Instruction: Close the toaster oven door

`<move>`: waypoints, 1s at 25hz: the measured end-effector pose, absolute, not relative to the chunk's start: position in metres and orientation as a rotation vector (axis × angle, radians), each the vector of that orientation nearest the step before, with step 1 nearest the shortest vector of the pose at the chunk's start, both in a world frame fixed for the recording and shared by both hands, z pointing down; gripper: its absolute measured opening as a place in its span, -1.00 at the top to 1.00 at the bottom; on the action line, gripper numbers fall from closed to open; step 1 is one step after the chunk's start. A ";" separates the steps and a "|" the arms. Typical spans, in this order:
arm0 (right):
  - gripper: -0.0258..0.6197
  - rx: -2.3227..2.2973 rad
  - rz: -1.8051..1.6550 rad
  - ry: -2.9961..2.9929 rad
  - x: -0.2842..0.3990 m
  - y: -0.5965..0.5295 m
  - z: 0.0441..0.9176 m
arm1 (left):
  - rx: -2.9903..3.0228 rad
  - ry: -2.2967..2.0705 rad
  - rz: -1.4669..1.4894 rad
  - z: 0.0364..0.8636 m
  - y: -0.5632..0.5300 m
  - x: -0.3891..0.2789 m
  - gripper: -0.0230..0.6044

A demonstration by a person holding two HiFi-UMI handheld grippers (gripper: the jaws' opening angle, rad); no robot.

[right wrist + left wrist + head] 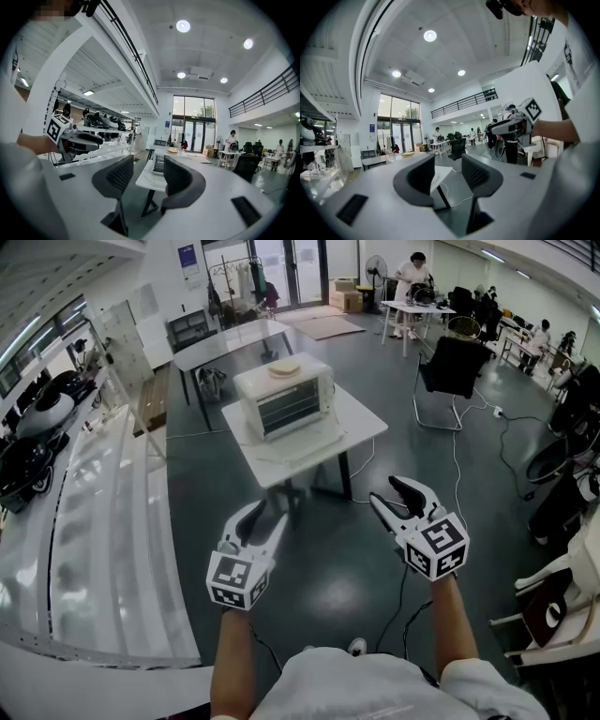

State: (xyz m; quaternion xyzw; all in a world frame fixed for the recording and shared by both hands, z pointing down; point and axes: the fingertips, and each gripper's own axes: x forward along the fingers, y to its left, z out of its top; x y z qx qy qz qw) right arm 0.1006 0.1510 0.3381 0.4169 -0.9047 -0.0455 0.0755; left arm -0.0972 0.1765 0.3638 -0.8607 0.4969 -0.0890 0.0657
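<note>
Toaster oven (283,396) seemingly hangs open; left tool (267,516) and right tool (386,491) gape empty.

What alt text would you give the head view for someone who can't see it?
A person holds two grippers, left gripper and right gripper, jaws open and empty, over a dark floor short of a white table. On it stands a white toaster oven, its door apparently folded down open.

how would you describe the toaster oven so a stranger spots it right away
In the middle of the dark floor stands a small white square table. The toaster oven is the white box on it, the only appliance there. A tan round disc lies on its top.
</note>
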 end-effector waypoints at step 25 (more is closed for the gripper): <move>0.32 1.194 -0.090 -2.715 0.178 0.117 0.371 | -2.574 1.595 -0.347 0.392 0.156 -0.031 0.39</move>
